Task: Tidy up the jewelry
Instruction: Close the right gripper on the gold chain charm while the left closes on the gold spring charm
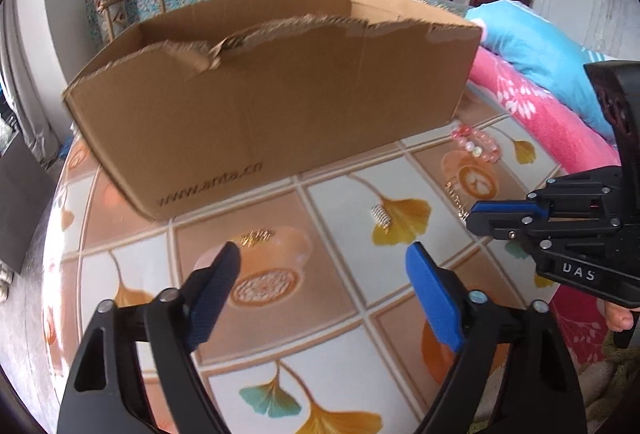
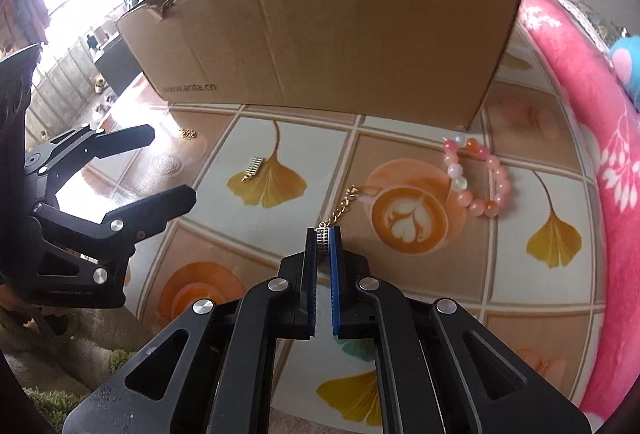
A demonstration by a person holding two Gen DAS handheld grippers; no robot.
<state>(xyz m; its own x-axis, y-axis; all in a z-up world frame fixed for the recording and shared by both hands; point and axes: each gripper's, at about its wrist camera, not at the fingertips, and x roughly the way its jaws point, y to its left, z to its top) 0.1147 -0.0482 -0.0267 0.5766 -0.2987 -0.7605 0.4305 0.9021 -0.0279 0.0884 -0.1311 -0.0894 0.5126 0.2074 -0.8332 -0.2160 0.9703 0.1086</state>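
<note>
- The right gripper (image 2: 323,238) sits at the lower centre of the right wrist view, its blue-padded fingers (image 2: 335,274) pinched nearly together on a small silver ribbed charm (image 2: 322,244).
- A gold chain (image 2: 343,205) runs from that charm up and to the right across the patterned tabletop (image 2: 400,318).
- A pink bead bracelet (image 2: 478,177) lies flat at the right of that view, near the box corner.
- A silver spiked piece (image 2: 253,168) rests on a yellow leaf print, left of centre.
- A small gold piece (image 1: 256,237) lies just past the left gripper's tips in the left wrist view.
- The left gripper (image 1: 324,254) hangs with its fingers spread wide and nothing between them.
- The cardboard box (image 2: 320,45), torn along its rim, stands open-topped across the upper half of both views.
- A pink blanket (image 2: 592,113) fills the right edge.
</note>
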